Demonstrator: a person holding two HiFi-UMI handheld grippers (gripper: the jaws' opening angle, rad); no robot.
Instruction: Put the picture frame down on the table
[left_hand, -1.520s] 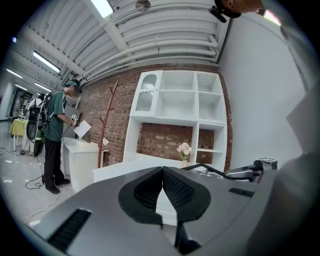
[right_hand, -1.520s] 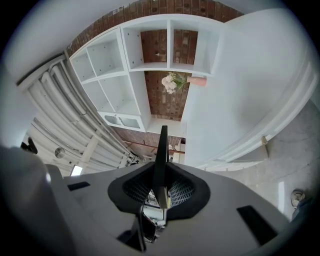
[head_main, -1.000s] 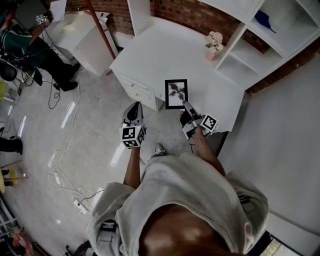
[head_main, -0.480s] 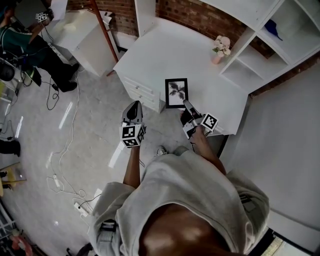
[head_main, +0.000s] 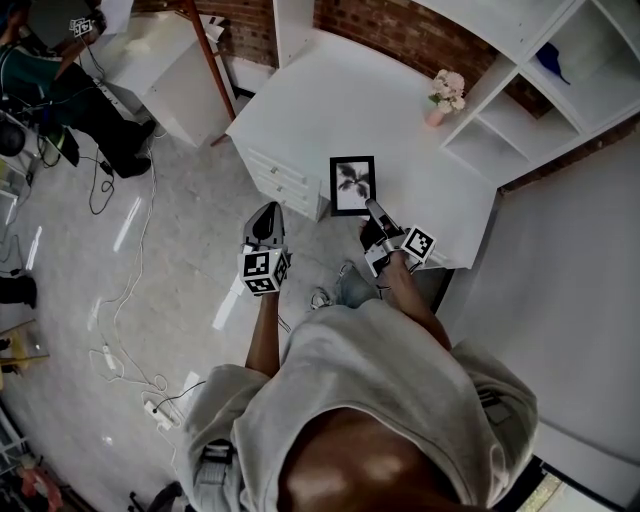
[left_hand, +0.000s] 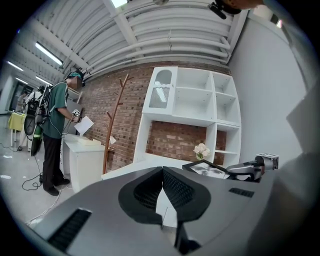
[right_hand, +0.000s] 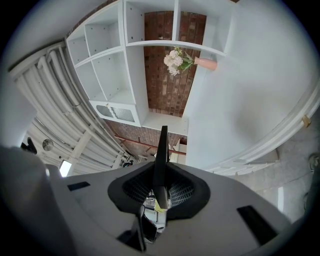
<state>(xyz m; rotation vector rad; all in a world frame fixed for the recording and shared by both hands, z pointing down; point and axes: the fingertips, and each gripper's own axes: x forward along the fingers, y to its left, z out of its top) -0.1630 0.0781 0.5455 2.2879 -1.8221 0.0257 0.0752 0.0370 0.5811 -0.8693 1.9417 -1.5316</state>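
While the right gripper still pinches the picture frame over the table, the left gripper stays closed.

No words, numbers or brand names can be read anywhere. The marker cubes on the left gripper and right gripper bear only black-and-white square patterns. The picture frame clamped in the right gripper's jaws carries no caption.

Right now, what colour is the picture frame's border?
Black. The picture frame shows it best in the head view.
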